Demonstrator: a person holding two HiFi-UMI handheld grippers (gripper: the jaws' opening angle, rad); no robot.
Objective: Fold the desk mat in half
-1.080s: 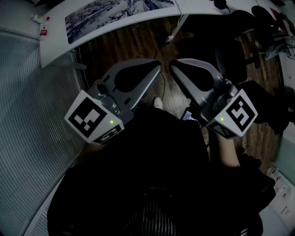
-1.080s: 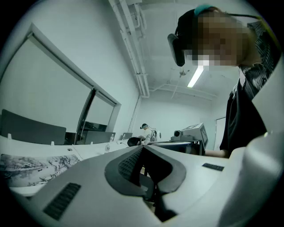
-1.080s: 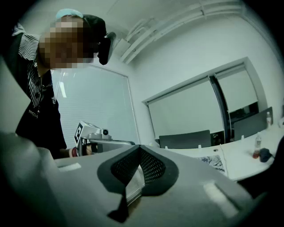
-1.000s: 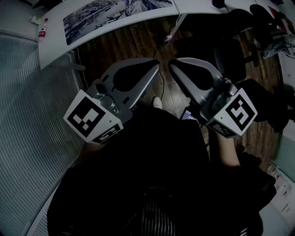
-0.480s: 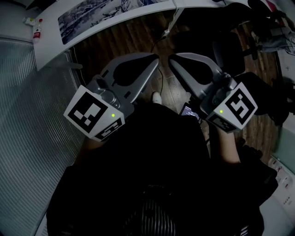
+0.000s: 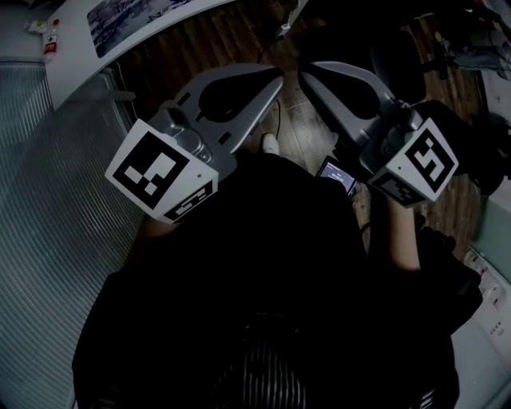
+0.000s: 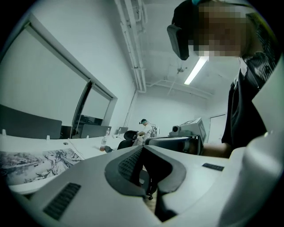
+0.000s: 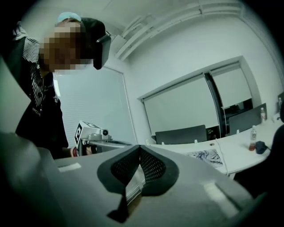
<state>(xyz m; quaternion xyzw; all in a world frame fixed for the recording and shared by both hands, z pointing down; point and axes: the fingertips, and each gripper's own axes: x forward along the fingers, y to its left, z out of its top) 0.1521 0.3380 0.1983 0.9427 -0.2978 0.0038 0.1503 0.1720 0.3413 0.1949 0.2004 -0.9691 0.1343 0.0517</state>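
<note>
Nearest was the person's dark top point(image 6: 263, 279). Just past it, the person held the left gripper point(image 6: 277, 74) on the left and the right gripper point(image 6: 306, 70) on the right, close to the body. Both pointed away, over the wooden floor point(image 6: 231, 40). The left gripper's fingers point(image 6: 239, 96) were pressed together with nothing between them. The right gripper's fingers point(image 6: 343, 92) were pressed together too, and held nothing. The two tips were near each other but not touching. Far off on the left stood the white counter point(image 6: 68, 60). The desk mat point(image 6: 128, 14) lay flat on it, well apart from both grippers.
</note>
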